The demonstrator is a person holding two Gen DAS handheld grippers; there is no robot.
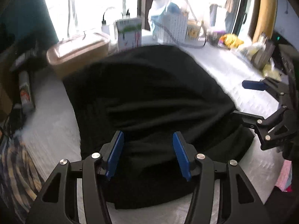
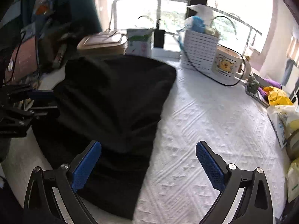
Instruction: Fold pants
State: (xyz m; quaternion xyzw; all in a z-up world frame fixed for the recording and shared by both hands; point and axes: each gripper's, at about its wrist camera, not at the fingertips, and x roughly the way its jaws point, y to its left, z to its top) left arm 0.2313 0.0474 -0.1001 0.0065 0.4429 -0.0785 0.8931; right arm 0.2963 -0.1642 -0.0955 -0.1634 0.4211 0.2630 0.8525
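Hovering apart, left tool & right tool hold nothing; black pants look soft, limp, so take near hem corners.

- pants: matt black cloth, softly creased
- bench cover: white, embossed ridged texture
- right hand-held gripper: matt black frame, blue dimpled pads
- basket: white perforated plastic

Both wrist views look steeply down, close, sharing the black pants.
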